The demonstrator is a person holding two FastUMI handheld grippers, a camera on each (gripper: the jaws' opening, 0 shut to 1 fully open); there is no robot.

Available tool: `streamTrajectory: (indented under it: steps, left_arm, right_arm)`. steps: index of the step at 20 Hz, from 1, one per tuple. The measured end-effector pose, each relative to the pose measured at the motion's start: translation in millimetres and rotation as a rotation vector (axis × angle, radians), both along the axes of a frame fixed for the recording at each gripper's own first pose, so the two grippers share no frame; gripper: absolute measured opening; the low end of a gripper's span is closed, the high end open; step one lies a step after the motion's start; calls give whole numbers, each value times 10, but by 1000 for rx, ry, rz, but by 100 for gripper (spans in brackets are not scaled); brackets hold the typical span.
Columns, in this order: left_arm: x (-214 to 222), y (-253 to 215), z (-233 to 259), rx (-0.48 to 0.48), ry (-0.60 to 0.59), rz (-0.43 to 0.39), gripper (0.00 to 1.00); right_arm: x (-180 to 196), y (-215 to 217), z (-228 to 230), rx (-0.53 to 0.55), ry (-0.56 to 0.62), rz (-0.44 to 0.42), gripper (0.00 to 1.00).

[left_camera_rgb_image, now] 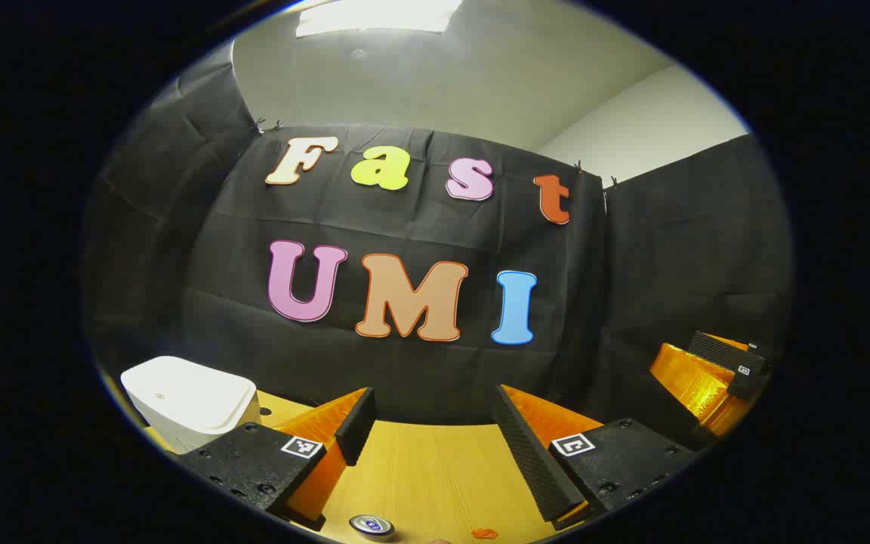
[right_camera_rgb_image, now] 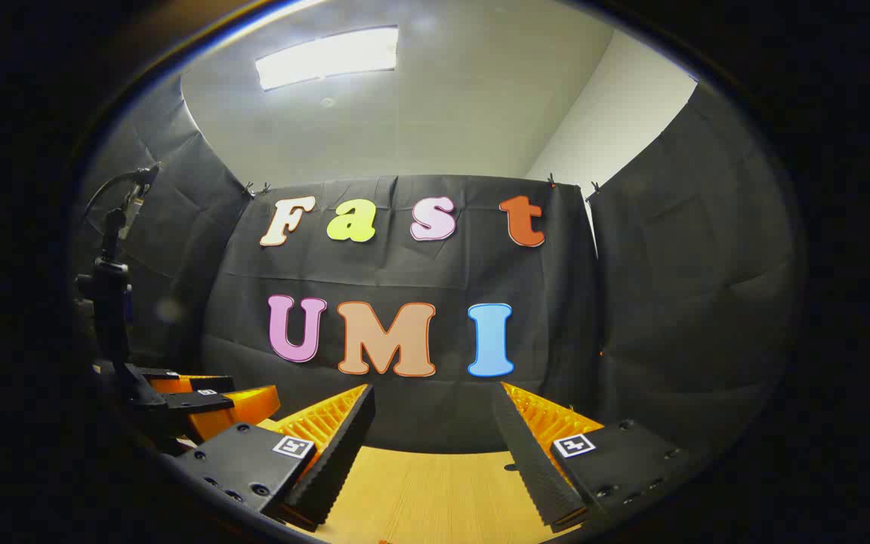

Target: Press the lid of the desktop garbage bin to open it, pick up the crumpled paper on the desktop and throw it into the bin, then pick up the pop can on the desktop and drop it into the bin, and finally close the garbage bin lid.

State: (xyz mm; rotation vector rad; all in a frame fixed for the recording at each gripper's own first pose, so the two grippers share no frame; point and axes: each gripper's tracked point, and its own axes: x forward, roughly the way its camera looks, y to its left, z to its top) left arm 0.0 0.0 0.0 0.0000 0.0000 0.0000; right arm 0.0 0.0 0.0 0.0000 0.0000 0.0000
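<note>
With both hand-held grippers released, the left hand-held gripper (left_camera_rgb_image: 427,438) is nearer the bin (left_camera_rgb_image: 189,400), lid closed, ahead to its left on the bench (left_camera_rgb_image: 420,468). What may be the can's top (left_camera_rgb_image: 371,526) lies just below its fingers. The right hand-held gripper (right_camera_rgb_image: 431,446) holds nothing.

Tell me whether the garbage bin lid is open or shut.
Shut: the white garbage bin shows its lid lying flat and flush on top, with no opening visible.

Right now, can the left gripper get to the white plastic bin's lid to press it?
Probably yes. The white plastic bin sits on the wooden desktop just left of the open left gripper, lid closed, with nothing between them. It would need to swing left and come down on the lid.
</note>
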Motion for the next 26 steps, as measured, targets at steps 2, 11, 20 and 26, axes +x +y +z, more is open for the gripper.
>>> streamTrajectory:
  steps: [2,11,20,26]
  left_arm:
    - [-9,23,-23,3,3,10,94]
    - [-3,277,-16,60,-1,87,94]
    - [-109,426,-9,103,12,119,96]
    - [-166,597,-10,98,12,171,96]
  right_arm:
    - [16,28,-20,0,7,10,100]
    - [88,-72,-151,17,34,14,99]
    - [246,-266,-319,105,78,-6,98]
    - [272,-185,-448,122,119,10,98]
